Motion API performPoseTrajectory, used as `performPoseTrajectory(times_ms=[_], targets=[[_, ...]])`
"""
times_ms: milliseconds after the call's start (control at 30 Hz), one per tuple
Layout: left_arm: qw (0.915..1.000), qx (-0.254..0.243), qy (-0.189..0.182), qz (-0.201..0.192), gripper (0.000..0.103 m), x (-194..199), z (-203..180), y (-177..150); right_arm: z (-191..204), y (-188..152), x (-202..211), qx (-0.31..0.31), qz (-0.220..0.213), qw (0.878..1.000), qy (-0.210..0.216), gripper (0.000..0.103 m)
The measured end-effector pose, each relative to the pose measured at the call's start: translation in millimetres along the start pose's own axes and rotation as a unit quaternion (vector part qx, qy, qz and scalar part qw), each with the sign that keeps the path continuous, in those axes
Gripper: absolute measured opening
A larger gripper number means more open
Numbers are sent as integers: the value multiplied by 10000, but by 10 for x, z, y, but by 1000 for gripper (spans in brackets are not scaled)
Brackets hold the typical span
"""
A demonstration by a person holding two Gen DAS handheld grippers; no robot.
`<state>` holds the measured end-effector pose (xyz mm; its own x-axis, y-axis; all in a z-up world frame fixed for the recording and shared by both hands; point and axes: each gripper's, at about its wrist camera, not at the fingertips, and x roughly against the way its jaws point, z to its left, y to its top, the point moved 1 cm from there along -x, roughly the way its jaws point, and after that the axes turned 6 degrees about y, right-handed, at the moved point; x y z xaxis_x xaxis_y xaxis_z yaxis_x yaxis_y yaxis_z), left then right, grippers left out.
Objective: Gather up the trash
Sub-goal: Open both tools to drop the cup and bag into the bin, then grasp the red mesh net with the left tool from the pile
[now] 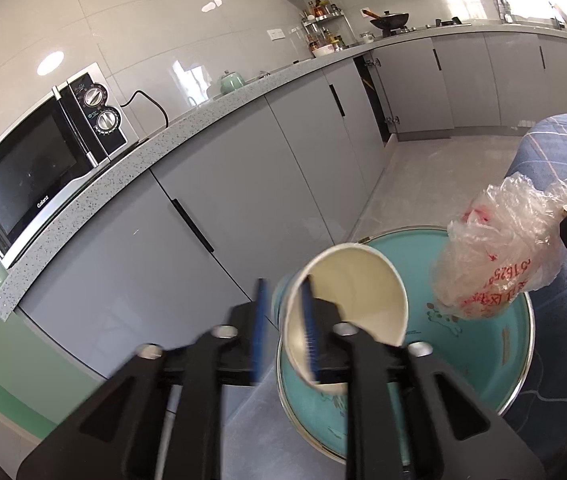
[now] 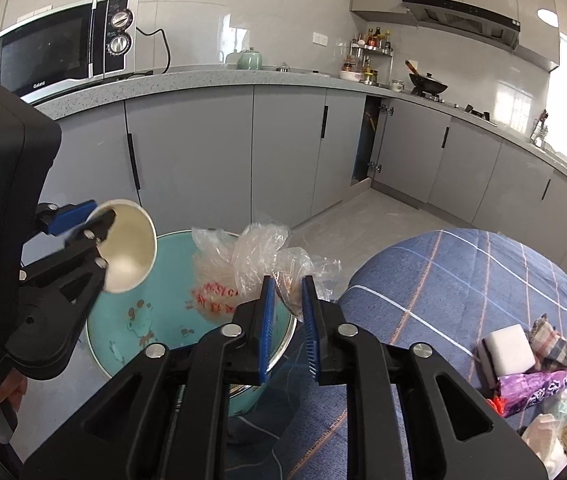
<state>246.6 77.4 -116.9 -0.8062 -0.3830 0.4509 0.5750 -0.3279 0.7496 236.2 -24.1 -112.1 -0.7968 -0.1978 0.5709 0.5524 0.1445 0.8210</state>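
Left gripper [image 1: 284, 284] stands a little spread, with the cup's [image 1: 355, 292] wall between the pads: one pad is inside the mouth, the other just off the outside, with a sliver of gap showing. The cup is tipped on its side, mouth toward the basin [image 1: 463, 368], above its near rim. I hold the right gripper [image 2: 286, 280] over the basin's other edge, pads parted too, and the crumpled bag [image 2: 251, 264] bunches at their tips; I cannot tell whether it touches either pad. The bag hangs over the basin's open middle, apart from the cup. The basin sits against the edge of the checked cloth [image 2: 443, 280]. Beyond it, bare floor [image 2: 363, 208] runs to the cabinets [image 2: 211, 152]. Well to my right on the cloth lie a white block [image 2: 509, 346] and a purple wrapper [image 2: 539, 388].
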Motion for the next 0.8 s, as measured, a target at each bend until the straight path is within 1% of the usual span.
performPoseTrajectory(times_ms=[33, 67, 100, 167, 333, 400, 467, 533, 667, 733, 800], targets=[[10000, 3, 32, -16, 41, 2, 2, -4, -10, -7, -6, -26, 19, 10000, 32, 33], [10000, -3, 36, -36, 41, 6, 3, -4, -18, -14, -4, -35, 8, 10000, 36, 40], [10000, -8, 19, -36, 41, 6, 0, -5, -24, -18, 1, -33, -8, 10000, 8, 42], [10000, 15, -25, -36, 41, 10, 0, -6, -43, -27, 4, -75, 3, 10000, 13, 44], [9999, -4, -124, -40, 42, 25, -37, -19, -85, -62, 34, -155, -14, 9999, -53, 50], [10000, 1, -76, -61, 45, 26, -36, -18, -104, -74, 51, -176, -4, 9998, -86, 51], [10000, 19, -25, -75, 52, 34, -33, -21, -133, -86, 69, -196, 14, 9997, -115, 51], [9999, 28, 22, -94, 55, 53, -27, -15, -138, -98, 106, -190, 3, 9997, -173, 52], [9998, 67, 29, -185, 59, 162, -27, 15, -176, -121, 211, -202, -18, 9993, -298, 54], [9996, 74, -24, -255, 61, 241, -40, 36, -209, -132, 303, -194, -56, 9990, -407, 55], [9994, 50, -51, -333, 64, 330, -81, 52, -263, -151, 416, -198, -103, 9983, -535, 58]])
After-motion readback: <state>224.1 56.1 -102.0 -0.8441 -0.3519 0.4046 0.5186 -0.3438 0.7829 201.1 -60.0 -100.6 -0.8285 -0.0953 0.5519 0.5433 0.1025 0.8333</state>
